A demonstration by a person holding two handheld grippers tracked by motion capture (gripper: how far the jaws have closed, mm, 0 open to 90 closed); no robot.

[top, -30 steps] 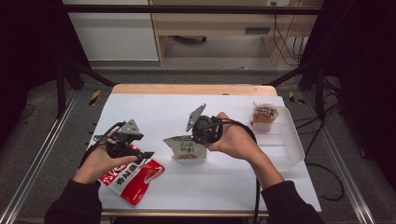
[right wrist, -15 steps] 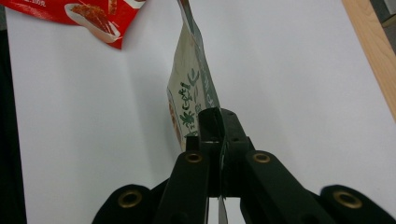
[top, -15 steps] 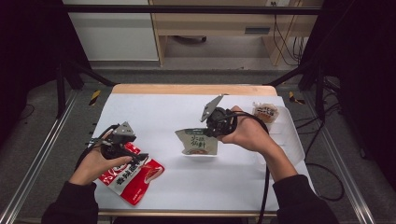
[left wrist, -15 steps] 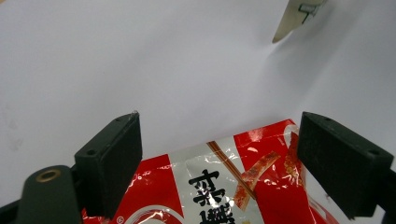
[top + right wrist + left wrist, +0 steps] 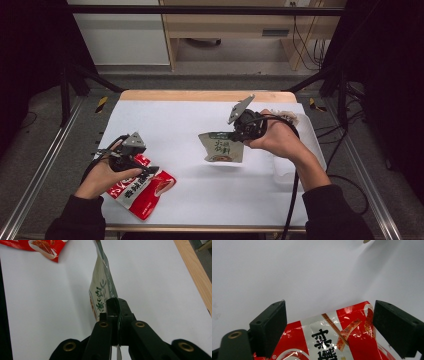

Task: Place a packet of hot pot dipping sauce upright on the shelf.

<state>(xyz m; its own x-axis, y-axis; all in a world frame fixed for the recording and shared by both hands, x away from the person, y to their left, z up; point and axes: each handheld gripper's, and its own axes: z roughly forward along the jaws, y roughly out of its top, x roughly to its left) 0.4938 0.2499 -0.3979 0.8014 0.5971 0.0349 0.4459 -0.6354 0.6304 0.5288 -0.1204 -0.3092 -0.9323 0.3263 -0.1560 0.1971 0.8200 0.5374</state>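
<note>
A red snack packet (image 5: 142, 189) lies flat on the white table near the front left. My left gripper (image 5: 149, 171) hovers at its top edge, its jaws having just been opening. In the left gripper view the red packet (image 5: 337, 340) lies between the spread jaws of that gripper (image 5: 329, 315), and neither pad presses on it. My right gripper (image 5: 235, 136) is shut on the top edge of a beige and green packet (image 5: 222, 148), which hangs above the table's middle. The right gripper view has the right gripper (image 5: 116, 302) pinching this packet (image 5: 101, 287) edge-on.
A clear container (image 5: 292, 167) stands at the right, behind the right hand, with another snack (image 5: 291, 118) beyond the knuckles. The table's wooden rim (image 5: 200, 95) runs along the far side. Metal frame rails (image 5: 45, 165) flank both sides.
The right hand has carried the beige and green packet to the right and a little higher. The left gripper's jaws have spread wider over the red packet; that hand has barely shifted.
</note>
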